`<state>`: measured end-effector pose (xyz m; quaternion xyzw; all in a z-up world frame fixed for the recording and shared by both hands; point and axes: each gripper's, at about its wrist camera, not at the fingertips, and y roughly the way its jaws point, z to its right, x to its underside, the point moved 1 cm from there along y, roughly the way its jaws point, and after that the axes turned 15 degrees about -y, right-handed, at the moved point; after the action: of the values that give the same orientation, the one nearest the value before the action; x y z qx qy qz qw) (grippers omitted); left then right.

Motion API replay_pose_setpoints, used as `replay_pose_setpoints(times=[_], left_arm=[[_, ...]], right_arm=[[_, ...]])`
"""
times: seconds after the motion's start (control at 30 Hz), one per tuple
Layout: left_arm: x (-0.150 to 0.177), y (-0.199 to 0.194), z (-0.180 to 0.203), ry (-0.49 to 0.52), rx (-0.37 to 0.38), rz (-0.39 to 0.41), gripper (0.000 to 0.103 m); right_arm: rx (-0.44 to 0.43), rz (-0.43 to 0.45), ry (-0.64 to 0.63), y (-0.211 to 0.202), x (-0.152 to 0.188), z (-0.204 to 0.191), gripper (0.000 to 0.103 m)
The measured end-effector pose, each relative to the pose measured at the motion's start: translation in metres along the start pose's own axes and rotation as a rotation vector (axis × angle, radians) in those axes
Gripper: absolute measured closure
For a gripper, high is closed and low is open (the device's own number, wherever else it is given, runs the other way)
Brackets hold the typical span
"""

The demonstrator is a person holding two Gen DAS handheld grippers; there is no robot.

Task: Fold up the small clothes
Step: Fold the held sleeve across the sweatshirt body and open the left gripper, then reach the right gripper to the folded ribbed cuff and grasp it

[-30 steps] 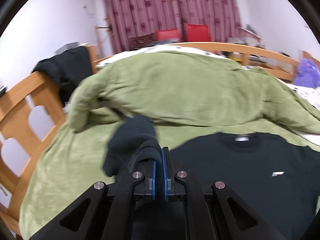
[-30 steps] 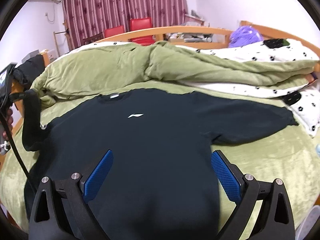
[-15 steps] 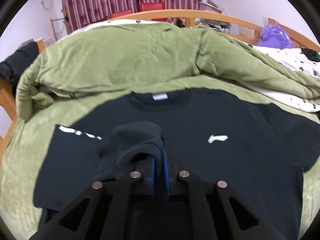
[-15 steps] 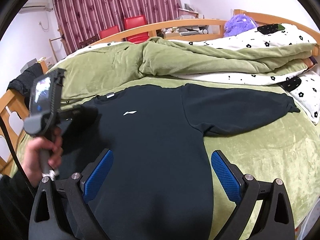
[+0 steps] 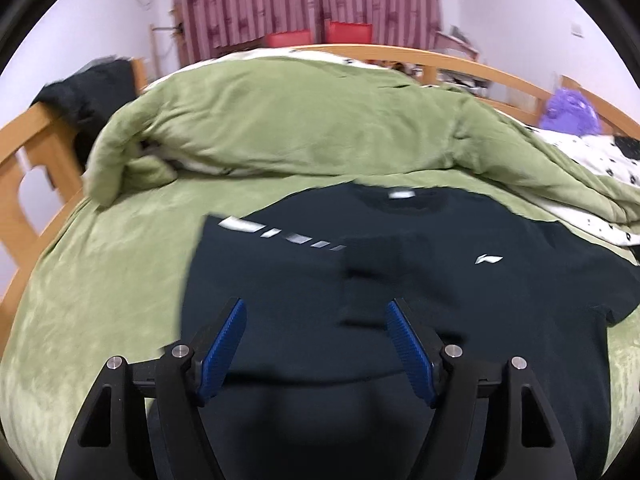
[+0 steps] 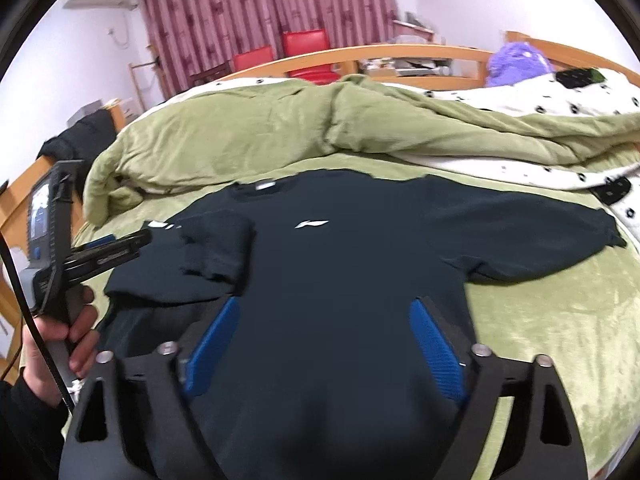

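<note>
Midway through the fold, we had one sleeve (image 6: pixel 212 248) lying across the black sweatshirt (image 6: pixel 340 280) on the green bed (image 6: pixel 560 320), both the left gripper (image 5: pixel 316 344) and right gripper (image 6: pixel 324 344) spread apart and empty. Next, we judged, the outstretched sleeve (image 6: pixel 532 232) toward the bed's right edge needed pinching and folding inward.

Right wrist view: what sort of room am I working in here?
Most likely a bedroom: the black sweatshirt lies on a wooden-framed bed with a rumpled green quilt, and maroon curtains hang behind.

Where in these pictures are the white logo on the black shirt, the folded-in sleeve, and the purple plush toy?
white logo (image 6: pixel 312 223), right wrist view, middle of the mark.
folded-in sleeve (image 6: pixel 218 248), right wrist view, cuff end lying on the chest.
purple plush toy (image 6: pixel 518 62), right wrist view, its body.
</note>
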<state>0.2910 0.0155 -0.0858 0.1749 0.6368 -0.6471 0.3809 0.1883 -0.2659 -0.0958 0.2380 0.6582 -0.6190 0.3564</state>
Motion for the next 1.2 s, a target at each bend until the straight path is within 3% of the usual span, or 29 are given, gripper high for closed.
replay_pose_setpoints(times=[0.1, 0.2, 0.37, 0.7, 1.1, 1.17, 1.2], left_arm=[[0.002, -0.006, -0.040, -0.040, -0.036, 0.013, 0.032], [0.007, -0.004, -0.074, -0.057, -0.074, 0.021, 0.032], [0.004, 0.007, -0.107, -0.093, -0.076, 0.007, 0.032], [0.008, 0.027, -0.141, -0.075, -0.104, 0.017, 0.032], [0.007, 0.056, -0.153, -0.114, -0.094, -0.023, 0.032], [0.007, 0.056, -0.153, -0.120, -0.095, -0.025, 0.032], [0.007, 0.056, -0.153, -0.123, -0.092, -0.027, 0.032]], right_arm=[[-0.002, -0.005, -0.067, 0.009, -0.001, -0.024, 0.046], [-0.011, -0.020, -0.093, 0.025, -0.005, -0.043, 0.047], [-0.072, -0.046, -0.102, 0.054, -0.025, -0.071, 0.047], [-0.116, -0.119, -0.213, 0.164, -0.060, -0.145, 0.039], [0.000, -0.204, -0.356, 0.260, -0.059, -0.179, 0.024], [0.014, -0.179, -0.341, 0.257, -0.060, -0.175, 0.031], [0.038, -0.166, -0.335, 0.253, -0.062, -0.170, 0.055]])
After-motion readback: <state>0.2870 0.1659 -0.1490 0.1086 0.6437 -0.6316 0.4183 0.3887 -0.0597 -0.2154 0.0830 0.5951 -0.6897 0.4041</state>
